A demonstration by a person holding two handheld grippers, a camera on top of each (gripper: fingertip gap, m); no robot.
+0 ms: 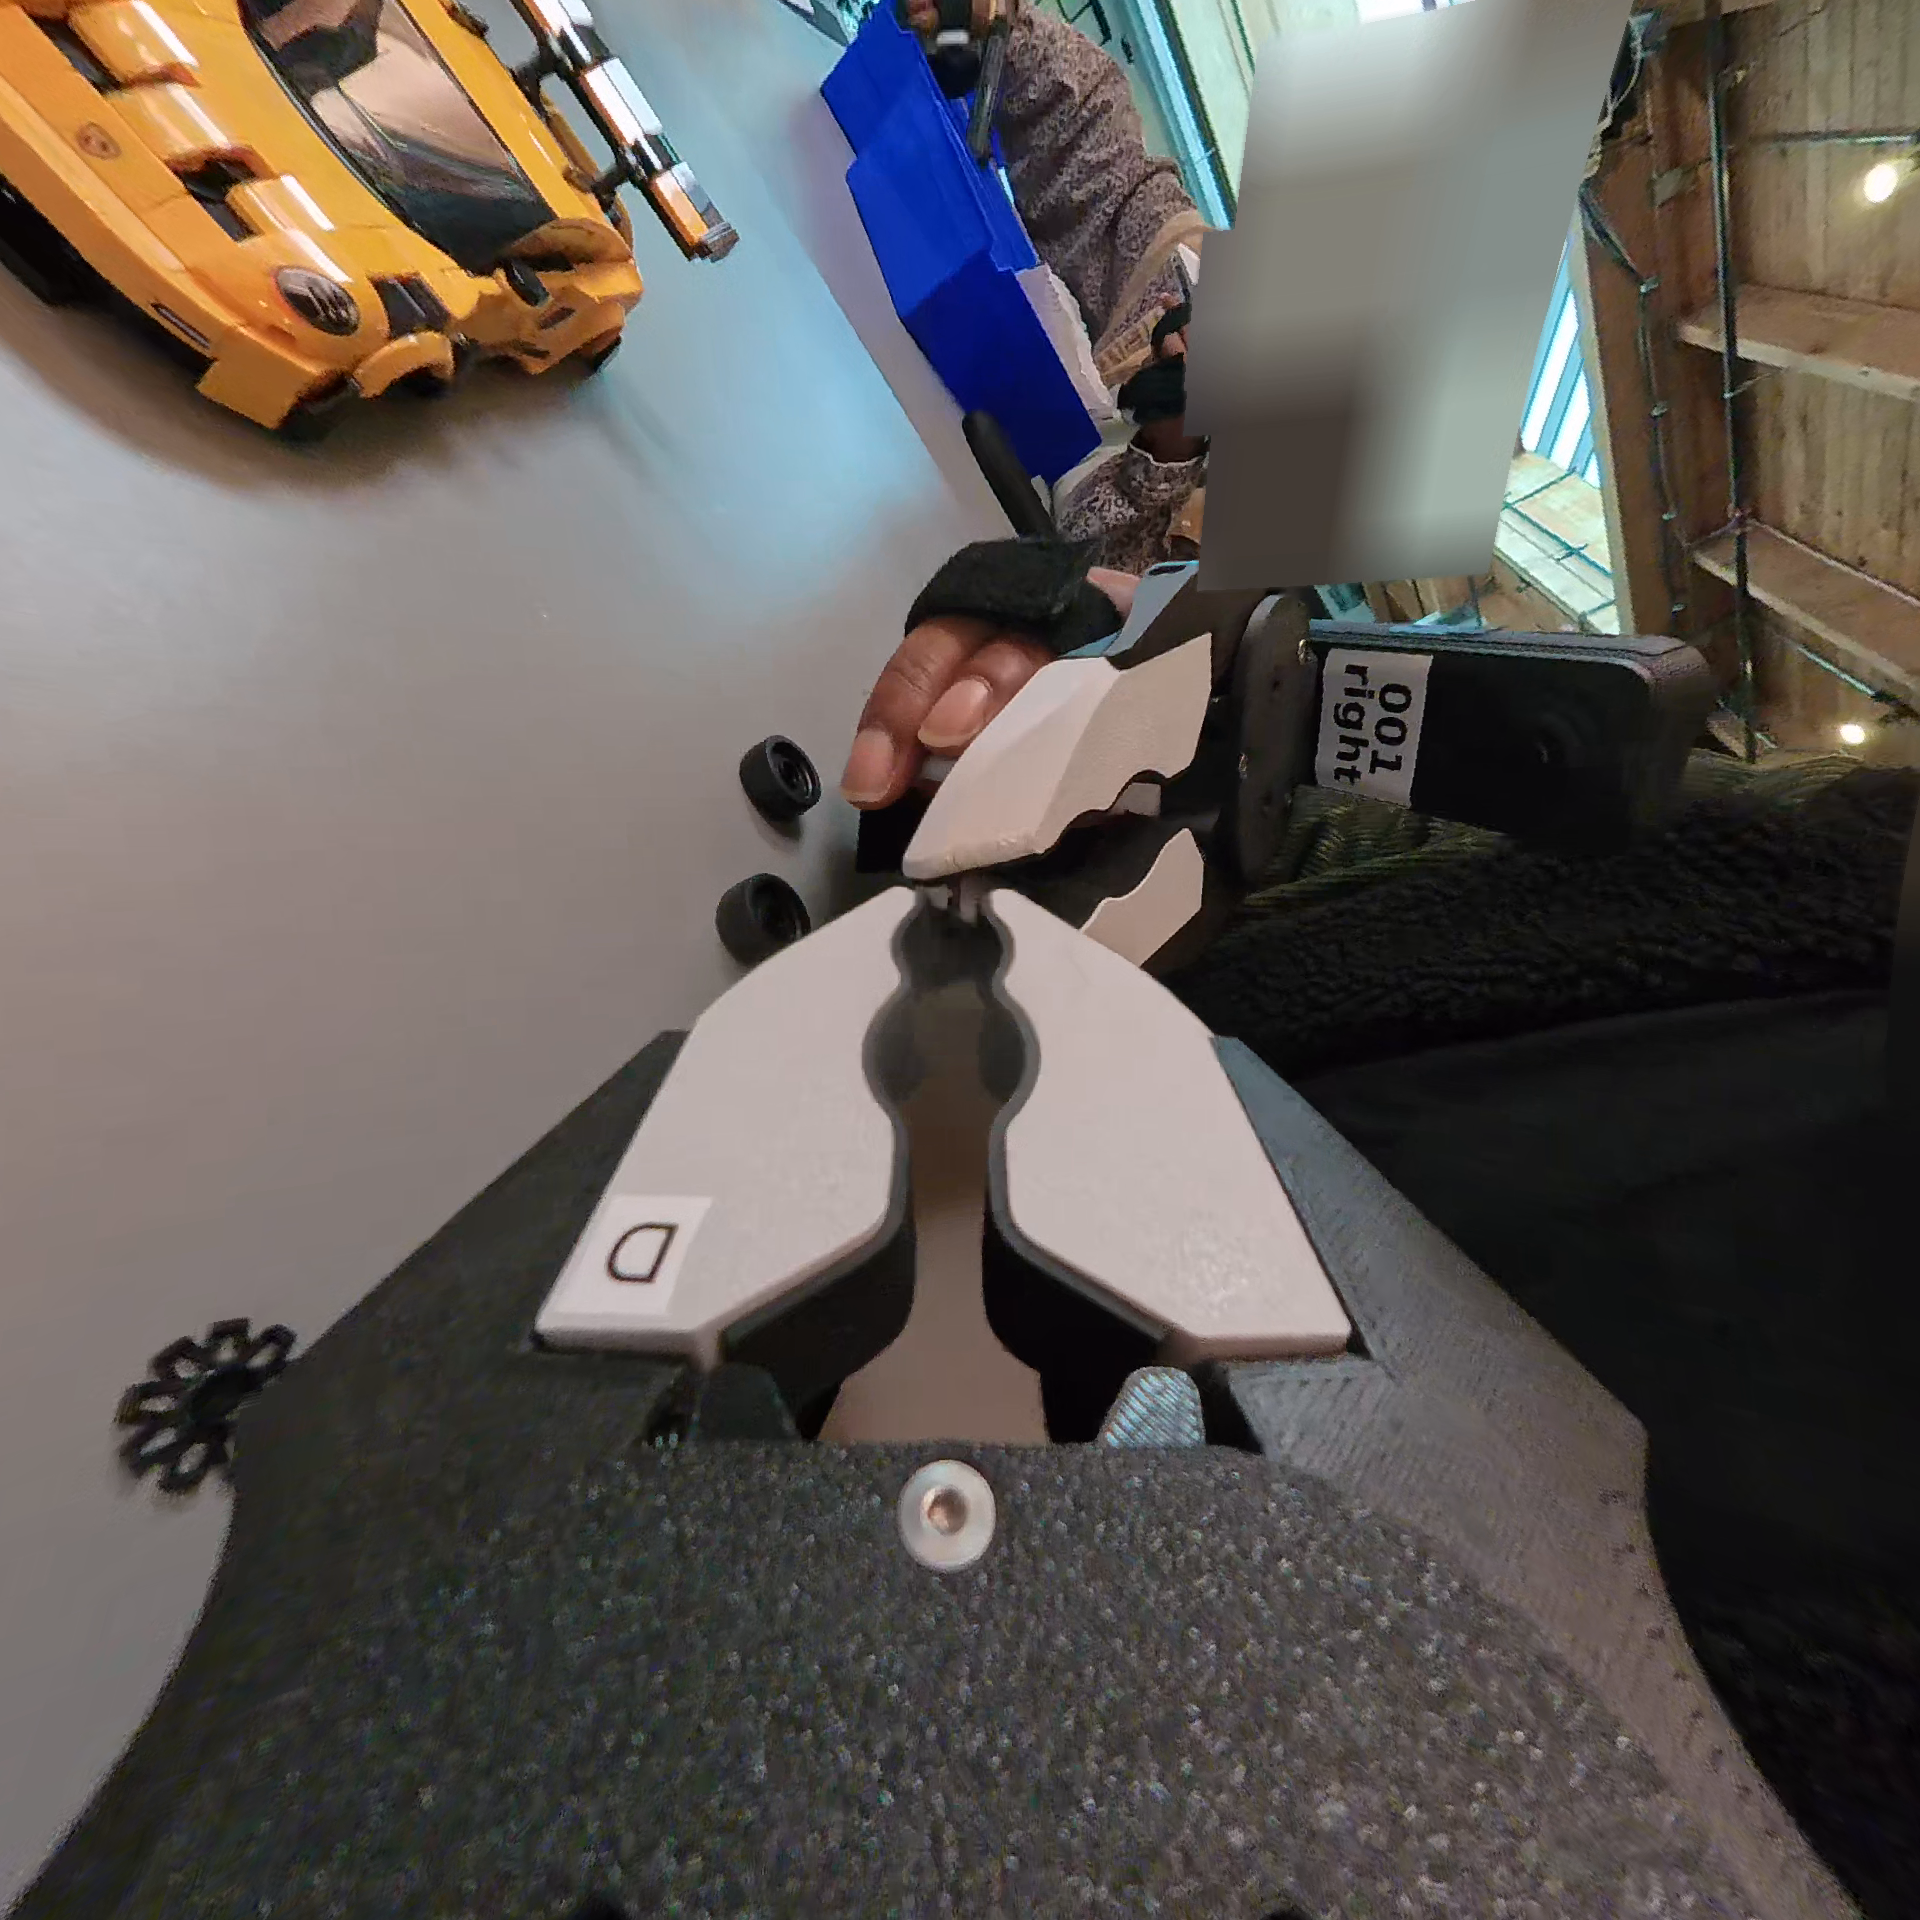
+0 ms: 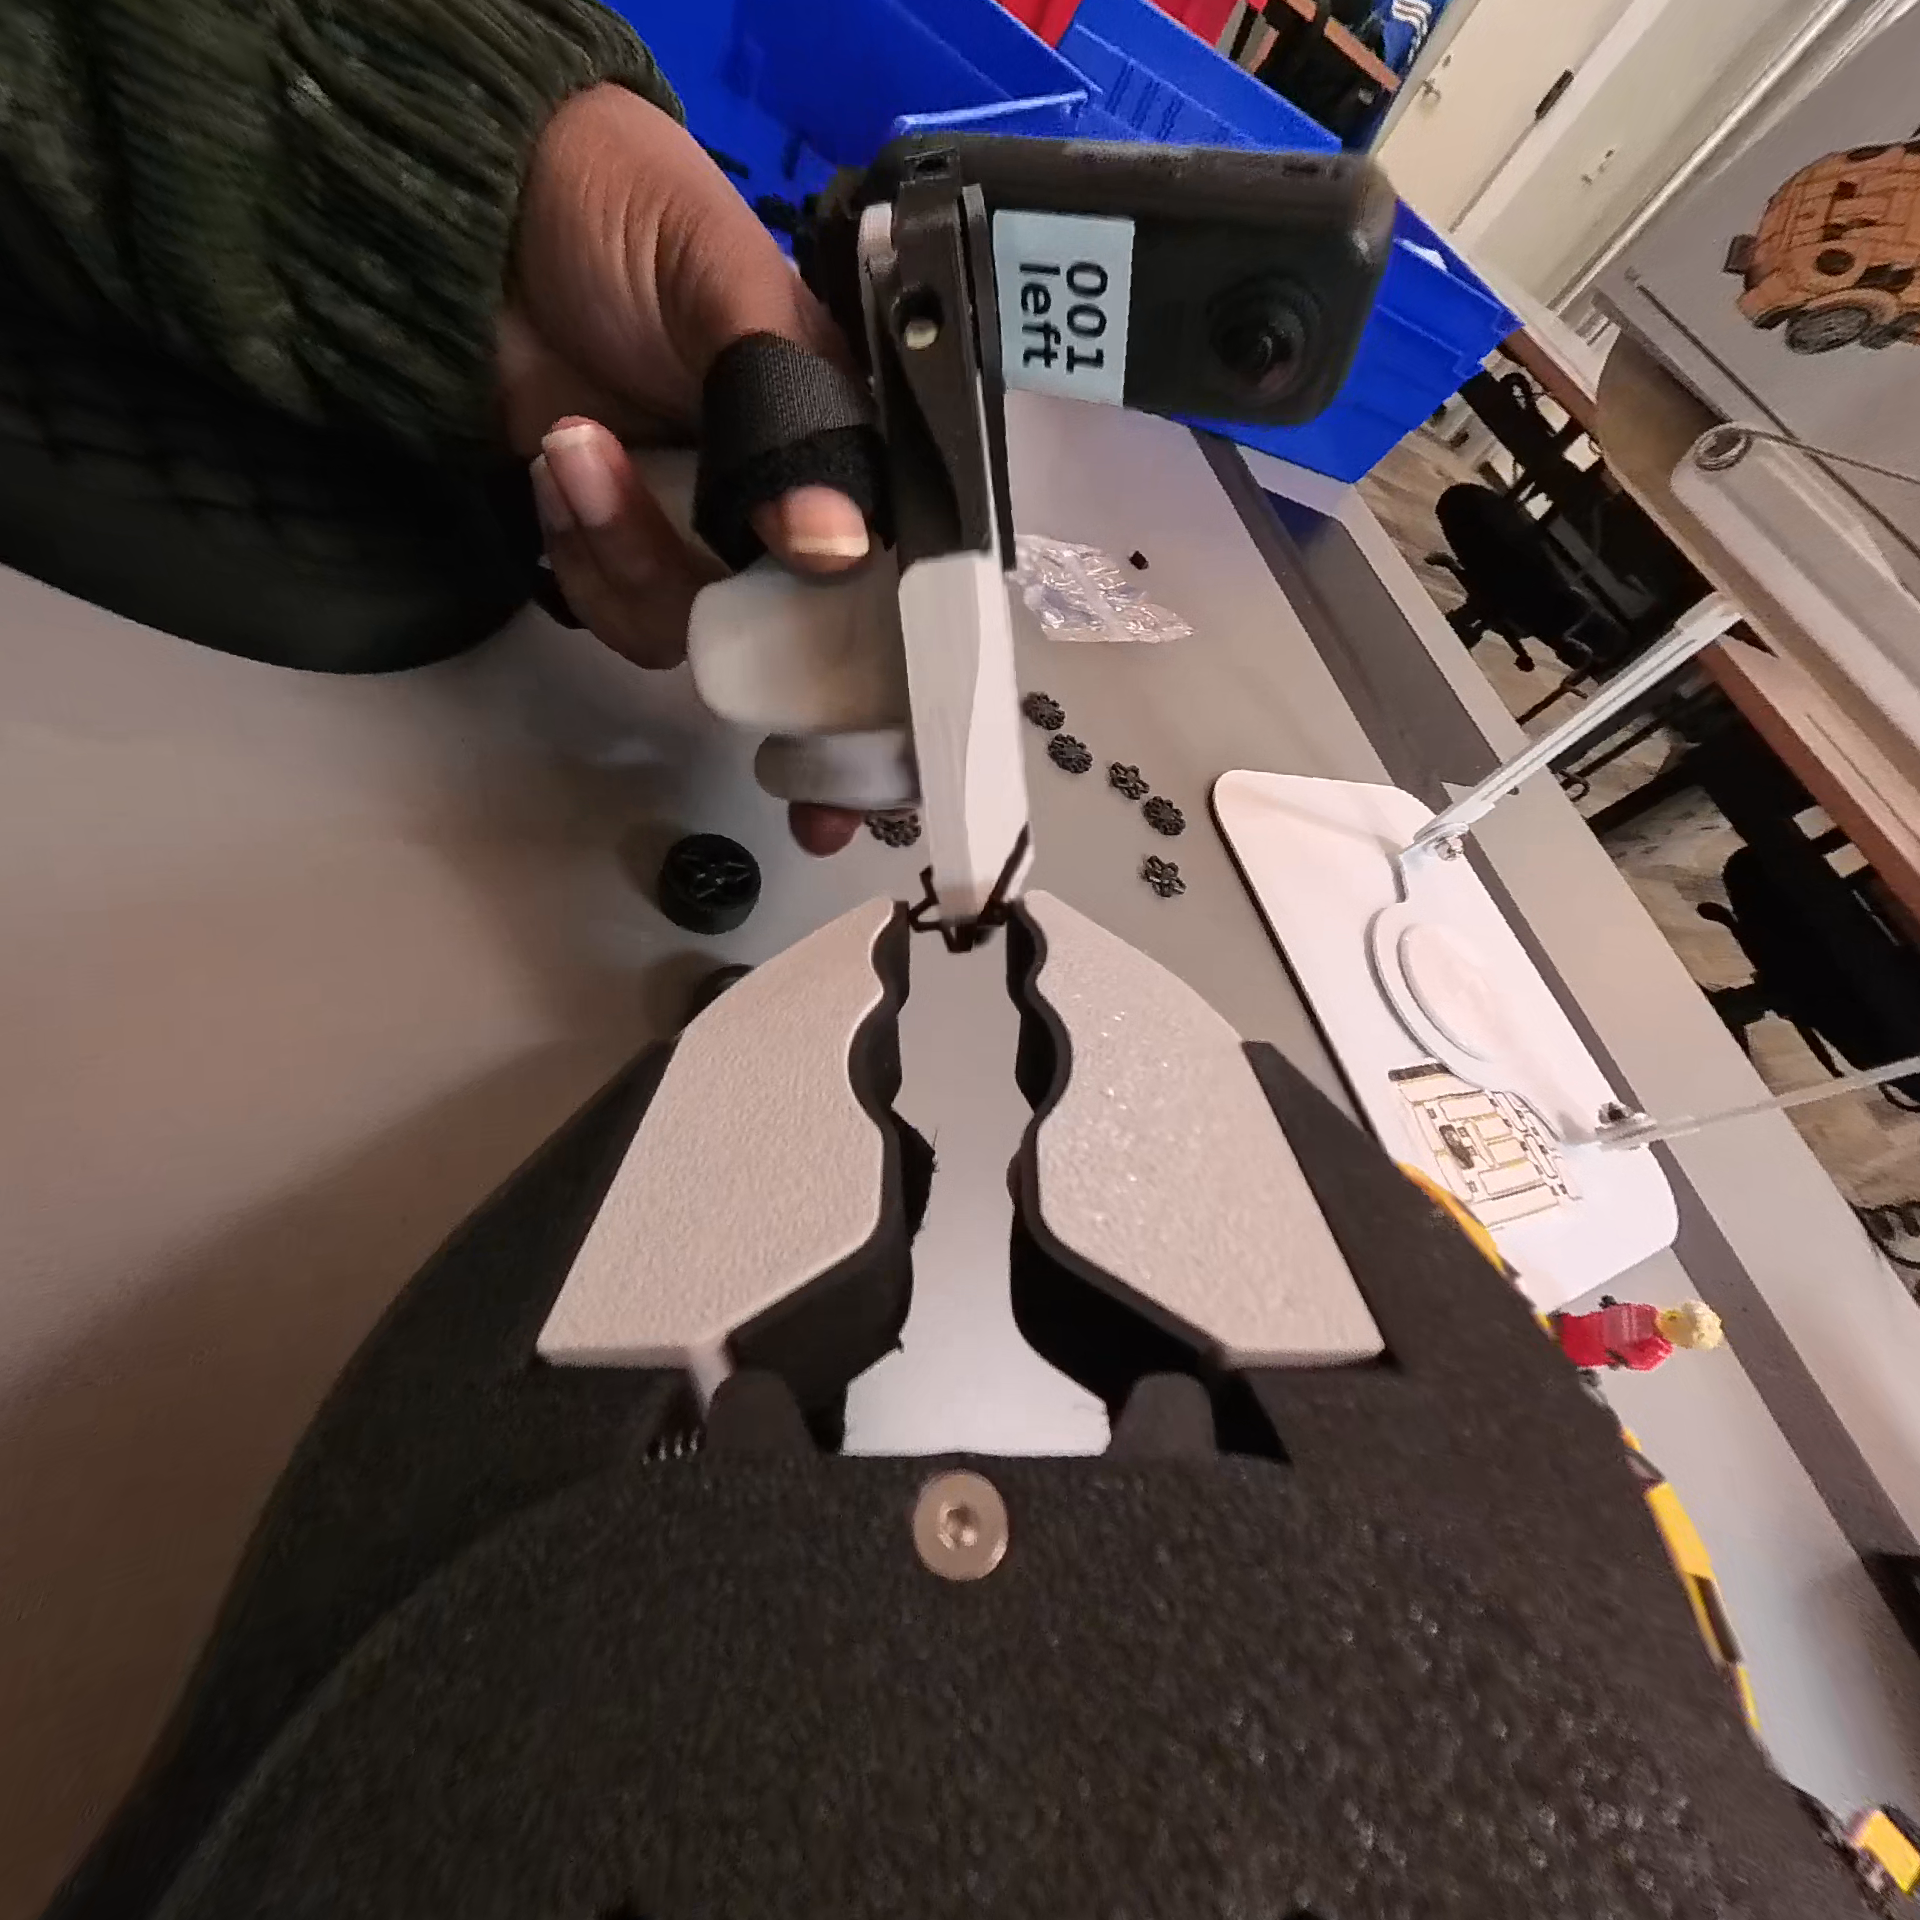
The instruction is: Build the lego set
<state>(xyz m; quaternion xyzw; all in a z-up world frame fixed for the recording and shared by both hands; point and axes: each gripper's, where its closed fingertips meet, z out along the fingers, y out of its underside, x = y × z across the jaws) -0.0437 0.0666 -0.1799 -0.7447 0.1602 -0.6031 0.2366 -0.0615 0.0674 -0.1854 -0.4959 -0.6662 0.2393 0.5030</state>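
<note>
Left tongs (image 1: 951, 909) pinched shut on tiny grey piece (image 1: 954, 902) at tips. Right tongs (image 2: 961, 928) met them tip to tip, closed on thin black rim piece (image 2: 954, 932). Probably held close so two small bits could push together.

Two black tyres (image 1: 779, 777) lay on bench (image 1: 468, 727) just left of left tongs; flat black rim (image 1: 197, 1397) further back left. Yellow lego car (image 1: 312, 208) sat far ahead left, waiting for wheels. More rims (image 2: 1127, 779) lay in row ahead right of right tongs, ready to grab.
</note>
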